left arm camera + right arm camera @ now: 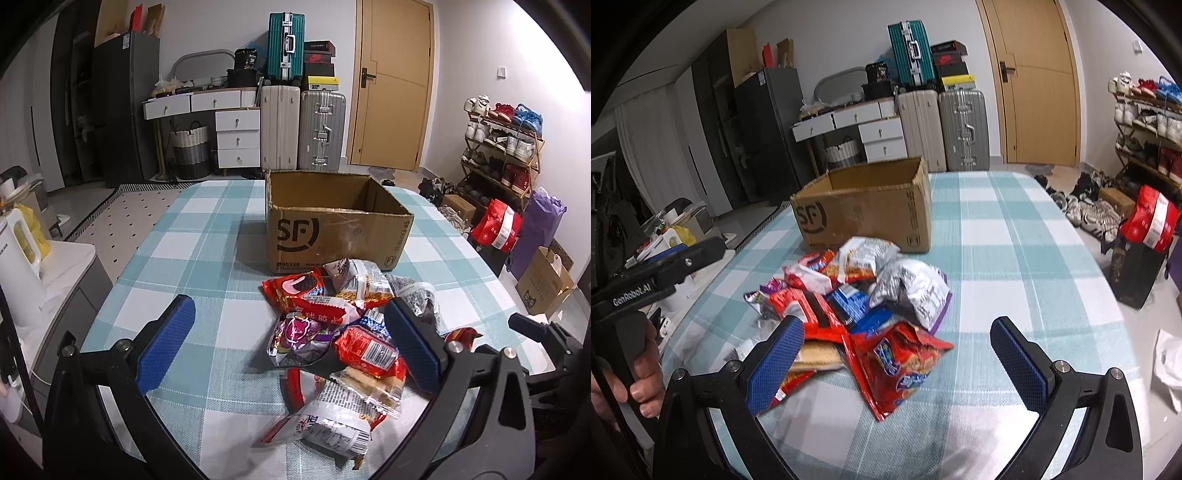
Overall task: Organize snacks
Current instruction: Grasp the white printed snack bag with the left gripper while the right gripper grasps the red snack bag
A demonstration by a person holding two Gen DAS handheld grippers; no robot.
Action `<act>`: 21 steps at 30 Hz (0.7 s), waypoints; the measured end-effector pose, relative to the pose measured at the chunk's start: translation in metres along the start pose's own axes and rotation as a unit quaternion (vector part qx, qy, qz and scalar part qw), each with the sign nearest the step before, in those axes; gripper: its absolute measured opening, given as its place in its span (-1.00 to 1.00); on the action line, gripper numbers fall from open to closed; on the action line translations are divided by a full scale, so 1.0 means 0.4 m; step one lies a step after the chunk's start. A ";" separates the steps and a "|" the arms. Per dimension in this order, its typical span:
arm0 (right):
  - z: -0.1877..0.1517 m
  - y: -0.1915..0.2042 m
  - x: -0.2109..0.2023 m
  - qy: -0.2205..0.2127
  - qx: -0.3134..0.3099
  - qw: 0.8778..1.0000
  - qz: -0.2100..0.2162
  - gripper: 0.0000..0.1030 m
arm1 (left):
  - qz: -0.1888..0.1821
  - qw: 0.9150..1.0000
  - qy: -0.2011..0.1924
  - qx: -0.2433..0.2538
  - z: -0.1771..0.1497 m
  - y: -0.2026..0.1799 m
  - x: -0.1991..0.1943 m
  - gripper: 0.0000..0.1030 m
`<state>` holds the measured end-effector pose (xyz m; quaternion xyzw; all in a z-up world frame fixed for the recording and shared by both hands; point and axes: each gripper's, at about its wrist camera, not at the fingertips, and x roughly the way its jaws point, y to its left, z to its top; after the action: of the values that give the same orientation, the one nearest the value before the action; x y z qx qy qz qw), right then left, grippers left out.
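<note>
A heap of snack packets [343, 317] [857, 291] in red, silver and purple wrappers lies on the checked tablecloth in front of an open brown cardboard box [332, 218] [864, 206] marked SF, whose inside shows nothing. My left gripper [291, 332] is open above the near part of the heap, with the purple packet [299, 332] between its blue pads, untouched. Also open, my right gripper [897, 343] hovers over a red packet [905, 365] at the heap's near edge. In the right wrist view the left gripper's black body [665, 273] shows at the left, held by a hand [642, 384].
The table [199, 236] [1015, 240] has a teal and white checked cloth. A white kettle [18, 258] stands on a side unit to the left. Suitcases, a drawer unit and a wooden door are behind. A shoe rack [502, 147] and bags stand on the floor to the right.
</note>
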<state>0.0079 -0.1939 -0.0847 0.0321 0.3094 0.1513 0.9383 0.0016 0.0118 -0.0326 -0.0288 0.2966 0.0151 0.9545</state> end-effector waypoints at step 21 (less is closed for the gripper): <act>-0.046 -0.044 0.153 0.055 0.021 0.998 0.023 1.00 | 0.001 1.000 0.027 -0.008 -0.041 0.042 0.102 0.98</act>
<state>0.0484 -0.1927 -0.1370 0.0501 0.3630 0.1677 0.9152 0.0251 0.0280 -0.0699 -0.0360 0.3223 0.0177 0.9458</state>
